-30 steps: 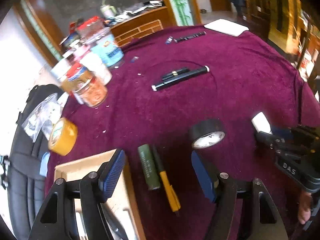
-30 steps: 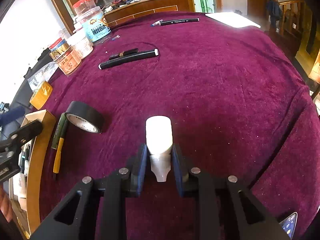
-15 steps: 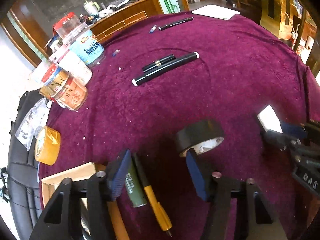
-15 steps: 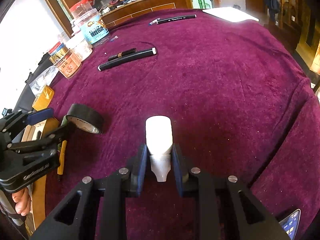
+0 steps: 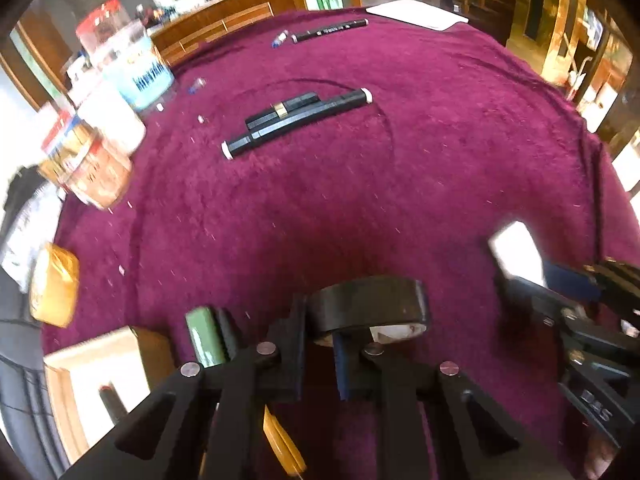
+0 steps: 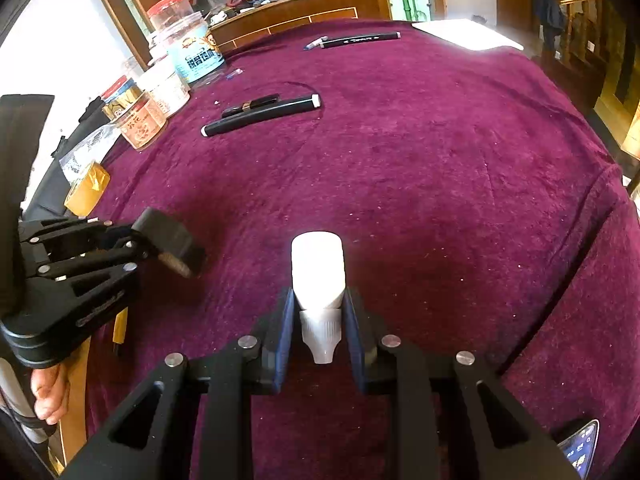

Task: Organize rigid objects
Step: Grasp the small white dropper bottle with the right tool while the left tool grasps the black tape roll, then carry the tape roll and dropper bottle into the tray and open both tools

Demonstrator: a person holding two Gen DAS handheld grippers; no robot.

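My left gripper [image 5: 320, 320] is shut on the near wall of a black tape roll [image 5: 372, 308] that sits tilted on the purple tablecloth. From the right wrist view, that left gripper [image 6: 152, 244] pinches the same black tape roll [image 6: 172, 240] at the left. My right gripper [image 6: 318, 308] is shut on the ribbed cap end of a white bottle [image 6: 318, 272], held just above the cloth. A green marker [image 5: 206, 334] and a yellow pen [image 5: 280, 444] lie beside and under the left fingers. An open wooden box [image 5: 100, 372] stands at the lower left.
Two black markers [image 5: 296, 124] lie mid-table and another black marker [image 6: 360, 40] lies at the far edge. Several jars [image 6: 188, 56] crowd the back left, with a yellow tape roll [image 5: 54, 290] at the left rim. White paper [image 6: 468, 36] lies far right, a phone [image 6: 580, 448] near right.
My left gripper went down and forward to the black tape roll, and its open jaws closed on the roll's wall, tipping it. The right gripper and white bottle stayed still.
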